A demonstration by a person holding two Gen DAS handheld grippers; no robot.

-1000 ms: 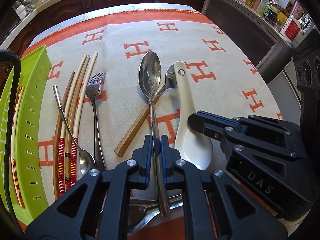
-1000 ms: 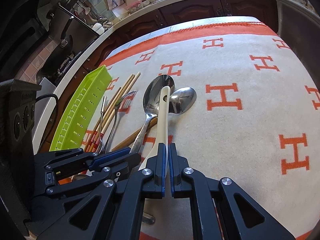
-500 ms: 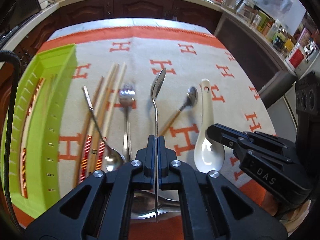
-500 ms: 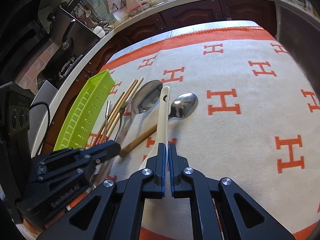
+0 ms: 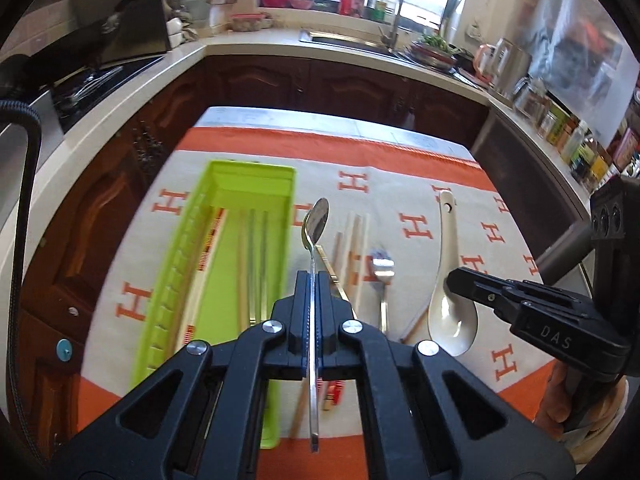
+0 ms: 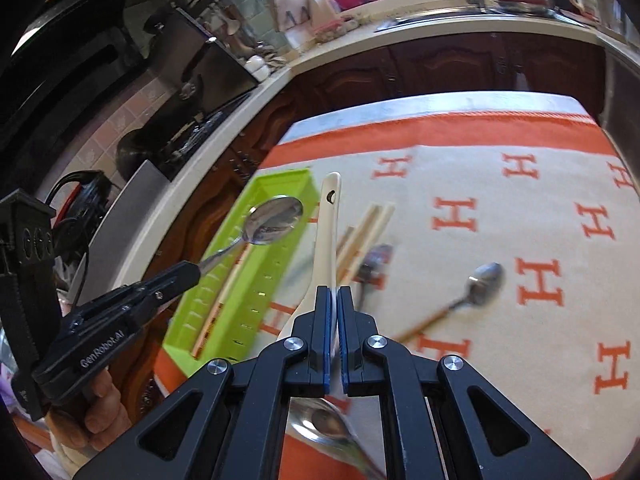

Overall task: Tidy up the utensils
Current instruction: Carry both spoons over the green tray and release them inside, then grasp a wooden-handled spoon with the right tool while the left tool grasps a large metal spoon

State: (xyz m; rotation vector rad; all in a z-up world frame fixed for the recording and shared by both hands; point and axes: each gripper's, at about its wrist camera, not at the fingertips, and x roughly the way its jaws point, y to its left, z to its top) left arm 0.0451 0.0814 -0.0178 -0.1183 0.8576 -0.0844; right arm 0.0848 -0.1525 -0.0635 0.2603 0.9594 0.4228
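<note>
Two grippers are working over the cloth (image 5: 400, 168) with the orange H marks. The left gripper (image 5: 313, 280) is clamping one metal spoon (image 5: 316, 220) by its handle, fingers pressed fully together on it, the bowl sticking out beyond the fingertips and the handle end trailing back between the arms. The spoon is hanging in the air just right of the green tray (image 5: 176, 280), which is lying to the left of those fingers. Inside the tray, about four sticks are lying lengthwise; blur is keeping me from counting surer.

The right gripper (image 6: 333, 300) is gripping one white soup spoon (image 6: 327, 232) low on its handle, fingers almost closed on it, the holed end pointing away past the fingertips, lifted off the cloth.

On the cloth beyond and between the two pairs of fingers, three pale chopsticks (image 6: 370, 232) are lying side by side, with one fork (image 5: 382, 276) just beside them. One wooden-handled spoon (image 6: 480, 284) is lying to the right of the right fingers, well apart from the tray. One more large metal spoon (image 6: 328, 424) is lying under the right gripper.
</note>
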